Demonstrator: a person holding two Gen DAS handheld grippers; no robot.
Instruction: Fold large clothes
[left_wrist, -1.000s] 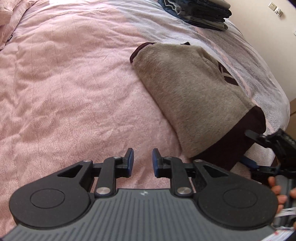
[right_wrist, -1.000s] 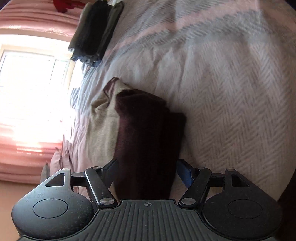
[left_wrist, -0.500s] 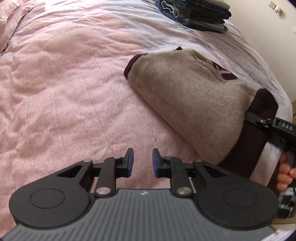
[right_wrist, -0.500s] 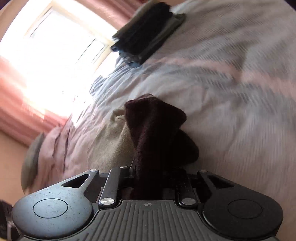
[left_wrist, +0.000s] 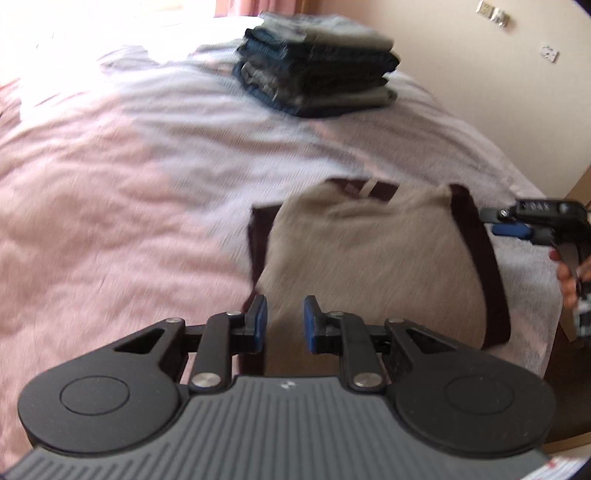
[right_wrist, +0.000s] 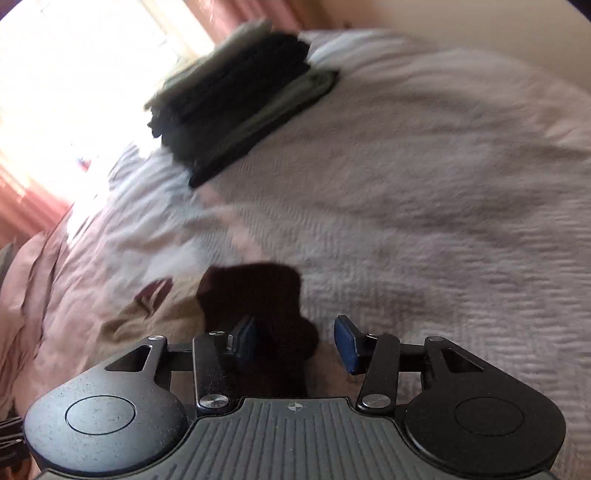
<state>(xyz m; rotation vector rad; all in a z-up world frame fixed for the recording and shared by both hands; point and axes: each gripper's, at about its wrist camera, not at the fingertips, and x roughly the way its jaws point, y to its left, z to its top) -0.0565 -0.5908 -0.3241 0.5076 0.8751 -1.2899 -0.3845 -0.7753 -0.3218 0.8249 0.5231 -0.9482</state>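
Both views smeared by motion blur, fabric detail hard to read. Near edge of the beige sweater (left_wrist: 373, 258) hidden behind the left gripper (left_wrist: 284, 319); folded flat on the pink bedspread (left_wrist: 110, 221), dark maroon trim along its sides. Left gripper narrow-gapped, pinching nothing. Right gripper (right_wrist: 299, 341) opening, dark maroon cuff (right_wrist: 255, 295) lying between the pads, touching the left pad only, no longer pinched. Fingertips of a hand (left_wrist: 567, 275) cut off at the frame edge. Stack of folded clothes (left_wrist: 317, 66) well beyond on the bed

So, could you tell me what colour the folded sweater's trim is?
Dark maroon trim on the beige sweater, clearest in the left wrist view.
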